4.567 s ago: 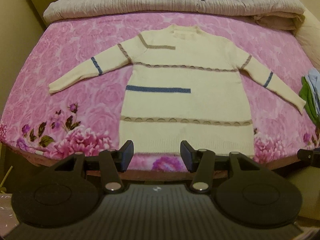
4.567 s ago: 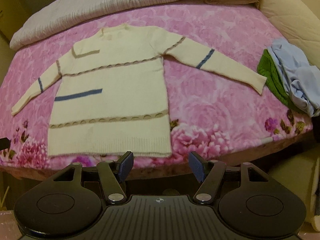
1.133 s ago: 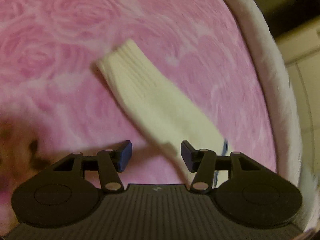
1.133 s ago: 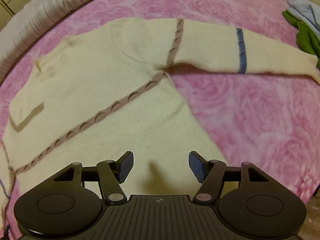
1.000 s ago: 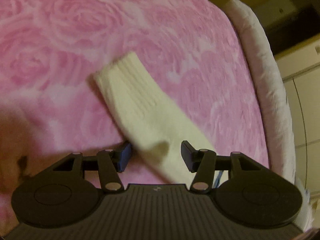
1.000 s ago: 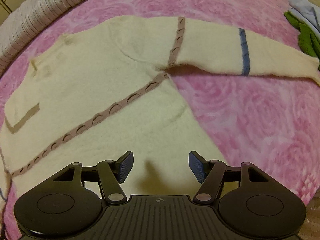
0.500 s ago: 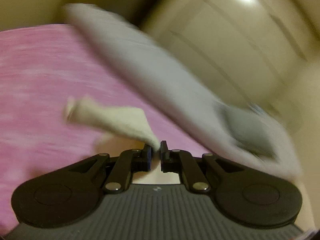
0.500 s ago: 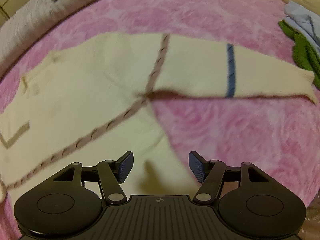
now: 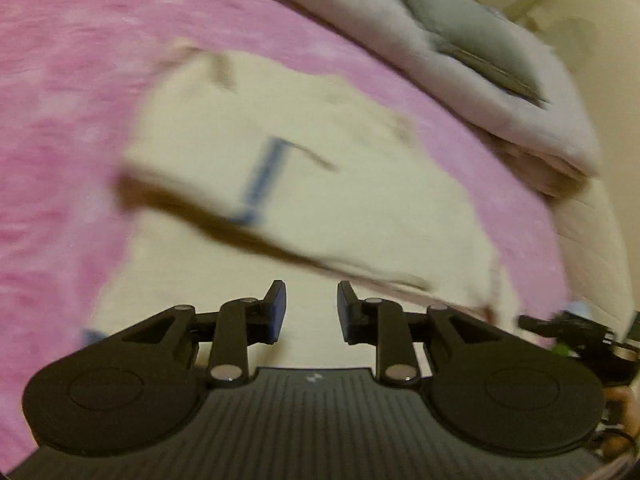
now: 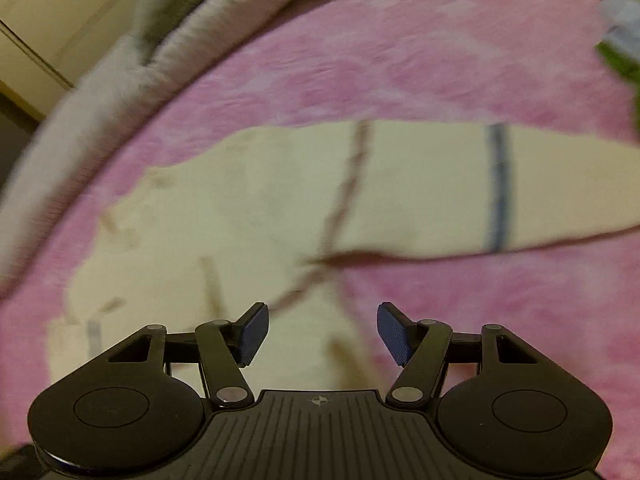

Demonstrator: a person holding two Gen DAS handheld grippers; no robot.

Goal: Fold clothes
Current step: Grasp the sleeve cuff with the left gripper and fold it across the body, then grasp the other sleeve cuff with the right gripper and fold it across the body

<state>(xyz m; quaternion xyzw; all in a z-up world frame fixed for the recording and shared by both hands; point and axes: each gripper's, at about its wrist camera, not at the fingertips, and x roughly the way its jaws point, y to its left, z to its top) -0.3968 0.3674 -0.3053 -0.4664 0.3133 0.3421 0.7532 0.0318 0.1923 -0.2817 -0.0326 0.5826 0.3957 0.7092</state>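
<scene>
A cream sweater (image 9: 360, 184) with blue and brown stripes lies on the pink floral bedspread (image 9: 60, 120). In the blurred left wrist view its left sleeve (image 9: 256, 184), with a blue band, lies folded across the body. My left gripper (image 9: 310, 308) is open and empty just above the sweater body. In the right wrist view the sweater (image 10: 240, 208) spreads ahead, its right sleeve (image 10: 496, 188) stretched out to the right. My right gripper (image 10: 320, 332) is open and empty over the sweater's side near the armpit.
A grey quilt (image 9: 460, 68) with a grey-green pillow (image 9: 472, 44) lies along the bed's far side. A blue and green clothes pile (image 10: 620, 36) sits at the right edge. The other gripper's tip (image 9: 568, 328) shows at the right.
My left gripper, shut on the left sleeve's cuff half a second ago, has carried the sleeve over the sweater body and opened. My right gripper has shifted toward the right sleeve, still open.
</scene>
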